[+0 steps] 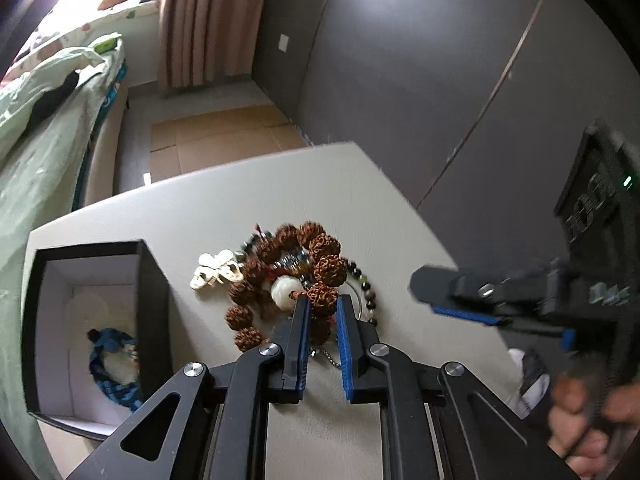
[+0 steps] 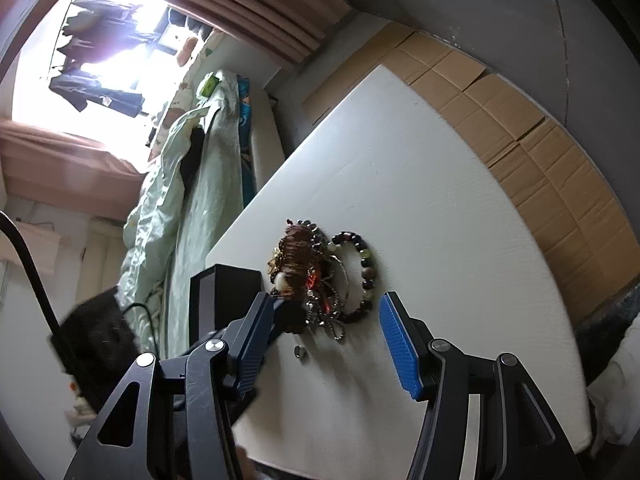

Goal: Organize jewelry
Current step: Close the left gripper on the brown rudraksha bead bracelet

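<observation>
A pile of jewelry lies on the white table [image 1: 208,208]. A brown rudraksha bead bracelet [image 1: 320,258] lies on top. My left gripper [image 1: 323,302] is shut on one of its beads. Beside it lie a white carved piece [image 1: 214,270], a dark bead bracelet [image 1: 366,288] and a thin chain [image 1: 326,358]. An open black box [image 1: 152,280] at the left holds a blue bracelet [image 1: 110,344]. My right gripper [image 2: 322,312] is open above the pile's near side; it also shows in the left wrist view [image 1: 448,300]. The right wrist view shows the pile [image 2: 300,258] and the dark bracelet [image 2: 366,268].
A bed with green bedding [image 1: 36,152] stands left of the table. Flattened cardboard [image 2: 540,152] covers the floor beyond the table. Dark wall panels [image 1: 420,80] are behind. A small metal stud [image 2: 299,352] lies on the table near the right gripper.
</observation>
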`<action>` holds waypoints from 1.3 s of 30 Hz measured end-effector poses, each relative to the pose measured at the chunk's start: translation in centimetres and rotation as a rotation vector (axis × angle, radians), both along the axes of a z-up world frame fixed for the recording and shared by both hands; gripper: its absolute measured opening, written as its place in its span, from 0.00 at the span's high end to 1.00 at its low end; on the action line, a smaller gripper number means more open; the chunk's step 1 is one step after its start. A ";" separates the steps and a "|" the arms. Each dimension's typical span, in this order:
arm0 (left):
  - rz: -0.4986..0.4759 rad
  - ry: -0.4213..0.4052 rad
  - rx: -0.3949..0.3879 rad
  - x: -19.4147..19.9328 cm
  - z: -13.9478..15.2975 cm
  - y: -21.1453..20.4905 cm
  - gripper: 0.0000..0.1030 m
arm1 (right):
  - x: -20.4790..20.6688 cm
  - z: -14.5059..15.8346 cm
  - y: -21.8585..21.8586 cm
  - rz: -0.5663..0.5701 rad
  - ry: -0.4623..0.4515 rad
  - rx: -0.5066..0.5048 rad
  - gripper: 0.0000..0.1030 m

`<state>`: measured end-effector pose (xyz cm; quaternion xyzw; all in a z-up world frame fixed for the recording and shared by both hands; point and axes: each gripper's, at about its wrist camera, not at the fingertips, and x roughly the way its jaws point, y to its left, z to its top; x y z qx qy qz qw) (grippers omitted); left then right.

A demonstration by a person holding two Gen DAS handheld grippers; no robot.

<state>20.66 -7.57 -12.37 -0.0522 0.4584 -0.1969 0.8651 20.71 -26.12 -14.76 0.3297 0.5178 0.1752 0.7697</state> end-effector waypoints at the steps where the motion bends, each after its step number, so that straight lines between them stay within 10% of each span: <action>1: 0.008 -0.003 -0.017 0.0 0.3 0.4 0.87 | 0.1 0.0 0.2 0.003 -0.004 -0.008 0.45; 17: 0.122 -0.047 -0.187 -0.5 3.3 5.6 1.00 | 1.8 -1.5 3.2 0.048 -0.006 -0.003 0.65; 25: 0.036 0.059 -0.074 -0.4 1.2 3.1 0.99 | 1.9 -1.7 2.8 -0.005 0.005 0.009 0.66; 27: 0.026 0.109 -0.095 -0.1 0.4 2.7 0.94 | 1.6 -1.0 2.0 -0.032 -0.011 0.016 0.66; 31: 0.036 0.124 -0.105 0.0 -0.5 2.0 0.42 | 0.9 -0.2 0.2 -0.089 -0.027 0.006 0.66; 39: 0.060 0.151 -0.111 0.9 -1.5 0.2 0.43 | 0.2 0.1 -2.7 -0.148 -0.017 0.039 0.66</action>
